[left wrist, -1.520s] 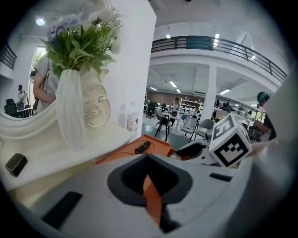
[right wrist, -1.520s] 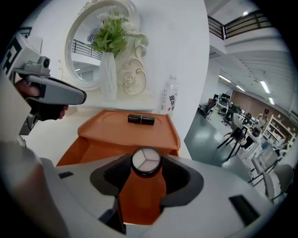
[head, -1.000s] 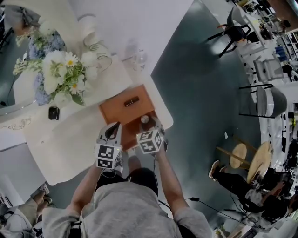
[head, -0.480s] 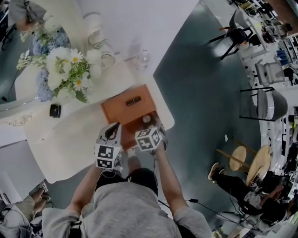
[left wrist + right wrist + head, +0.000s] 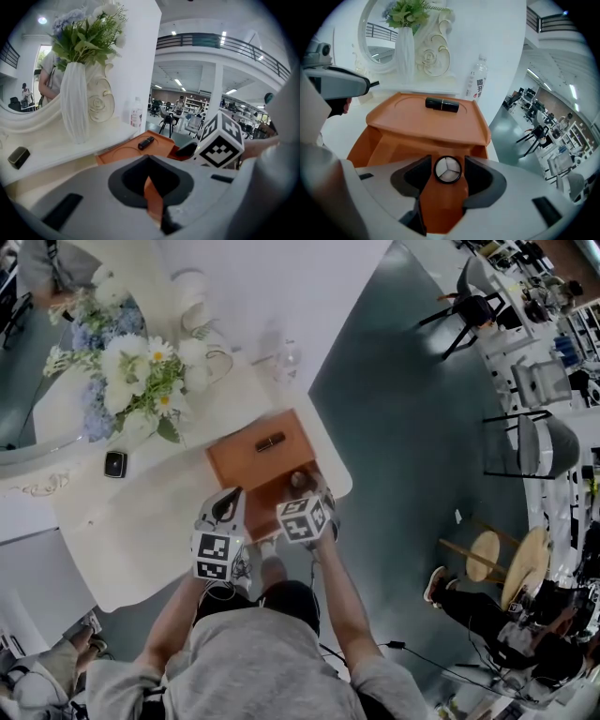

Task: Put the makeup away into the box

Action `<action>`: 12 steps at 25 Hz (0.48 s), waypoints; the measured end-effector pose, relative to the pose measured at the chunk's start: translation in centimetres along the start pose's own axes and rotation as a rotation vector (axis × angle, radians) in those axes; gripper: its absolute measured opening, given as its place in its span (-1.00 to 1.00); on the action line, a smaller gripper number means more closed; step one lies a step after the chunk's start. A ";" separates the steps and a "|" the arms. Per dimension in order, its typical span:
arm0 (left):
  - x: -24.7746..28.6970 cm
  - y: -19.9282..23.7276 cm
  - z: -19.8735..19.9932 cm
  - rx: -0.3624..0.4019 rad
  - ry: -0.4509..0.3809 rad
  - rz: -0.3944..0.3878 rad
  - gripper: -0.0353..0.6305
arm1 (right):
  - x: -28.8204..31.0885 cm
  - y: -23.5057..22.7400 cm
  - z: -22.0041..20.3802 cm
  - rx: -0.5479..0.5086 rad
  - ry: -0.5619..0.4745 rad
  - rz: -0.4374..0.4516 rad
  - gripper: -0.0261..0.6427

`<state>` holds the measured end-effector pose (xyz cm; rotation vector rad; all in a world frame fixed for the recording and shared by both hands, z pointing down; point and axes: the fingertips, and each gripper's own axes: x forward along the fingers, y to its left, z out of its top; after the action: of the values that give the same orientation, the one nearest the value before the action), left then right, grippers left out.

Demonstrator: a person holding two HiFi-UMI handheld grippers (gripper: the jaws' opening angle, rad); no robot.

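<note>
**Jar poised over box**

The orange box (image 5: 246,465) sat open on the table (image 5: 141,521). The right claw (image 5: 302,493) pinched a round jar (image 5: 448,169) above its well, apparently to drop it in. The left claw (image 5: 151,187), pressed together, hung alongside.

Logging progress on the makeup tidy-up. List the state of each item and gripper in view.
box: open, lid folded back flat.
dark tube: lying on the lid, outside the box.
round-capped jar: clamped between jaws, over the open box.
right gripper: shut on the round-capped jar.
left gripper: shut on a thin orange edge, apparently the box wall.
bottle: upright behind the box.
</note>
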<state>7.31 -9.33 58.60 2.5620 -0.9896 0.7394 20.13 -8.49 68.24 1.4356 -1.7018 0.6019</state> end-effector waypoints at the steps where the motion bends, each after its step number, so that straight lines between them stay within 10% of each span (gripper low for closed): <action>1: -0.2 0.0 0.1 0.005 -0.003 -0.001 -0.89 | -0.3 0.0 0.1 0.006 -0.006 -0.002 -0.25; 12: -3.6 -0.3 2.5 0.058 -0.082 -0.018 -0.89 | -8.3 -0.1 3.6 0.137 -0.255 -0.051 -0.26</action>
<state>6.12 -8.27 54.52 2.6671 -0.9827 0.6729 19.46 -6.57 59.48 1.7084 -1.8422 0.5331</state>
